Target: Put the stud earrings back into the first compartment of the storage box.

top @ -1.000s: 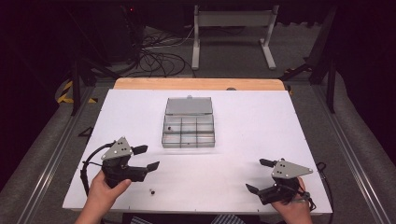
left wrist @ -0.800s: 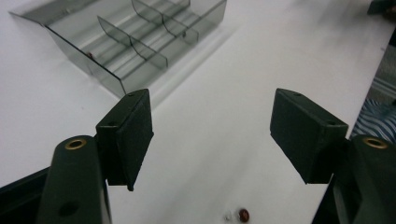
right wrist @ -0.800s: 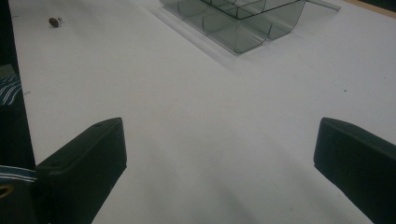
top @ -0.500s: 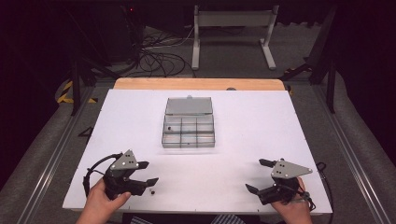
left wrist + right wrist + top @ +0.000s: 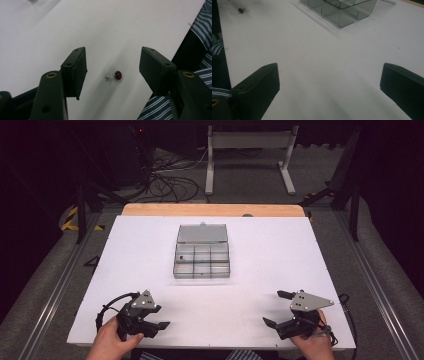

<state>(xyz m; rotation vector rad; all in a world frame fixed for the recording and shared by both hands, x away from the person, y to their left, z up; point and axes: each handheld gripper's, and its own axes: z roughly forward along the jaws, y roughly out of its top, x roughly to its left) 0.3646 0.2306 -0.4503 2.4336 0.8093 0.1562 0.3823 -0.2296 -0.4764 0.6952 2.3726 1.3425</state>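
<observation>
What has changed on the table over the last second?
The left tool moved toward the table's near edge and came down over the small dark red bead on a metal pin. Its jaws have just been closing, with the bead between them but not yet touched. The right tool, open, and the clear plastic compartment box on the white table stayed put.

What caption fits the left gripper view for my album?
Left gripper, jaws closing in, open around a small dark red pin lying on the white table.
</observation>
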